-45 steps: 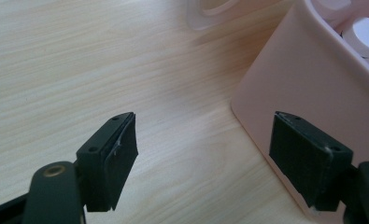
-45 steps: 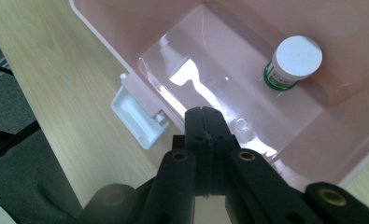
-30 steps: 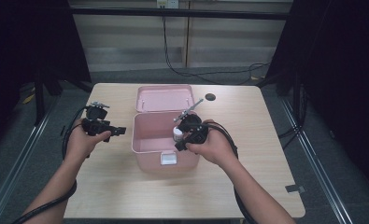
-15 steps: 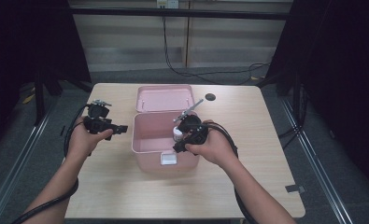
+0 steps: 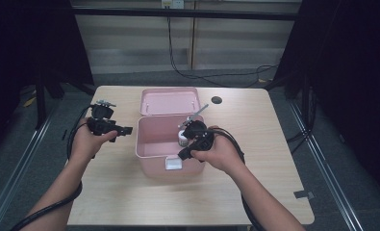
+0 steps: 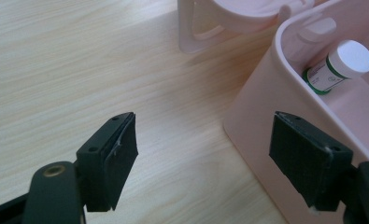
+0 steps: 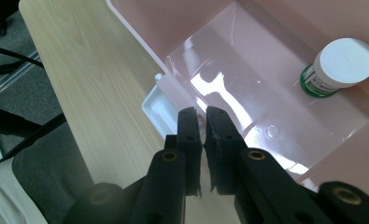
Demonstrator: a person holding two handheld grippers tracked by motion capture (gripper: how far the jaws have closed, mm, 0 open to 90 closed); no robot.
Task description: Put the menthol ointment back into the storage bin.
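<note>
An open pink box [image 5: 144,140] stands mid-table, its lid [image 5: 170,101] lying flat behind it. A white-capped bottle with a green label [image 7: 343,65] stands inside, against the box's right wall [image 6: 343,65]. My right gripper [image 5: 183,151] hangs over the box's front wall beside the white latch [image 7: 161,112]. Its jaws [image 7: 202,114] have just been closing and are together with nothing between them. My left gripper [image 5: 127,130] hovers open just left of the box. In the left gripper view its jaws [image 6: 205,128] stand wide over bare wood, the box's wall [image 6: 266,116] at the right pad.
A round black hole [image 5: 216,100] sits in the tabletop behind the lid. Cables trail from both grippers off the table's near side. A strip of tape [image 5: 304,195] marks the right front corner. Metal rails and dark curtains flank the table.
</note>
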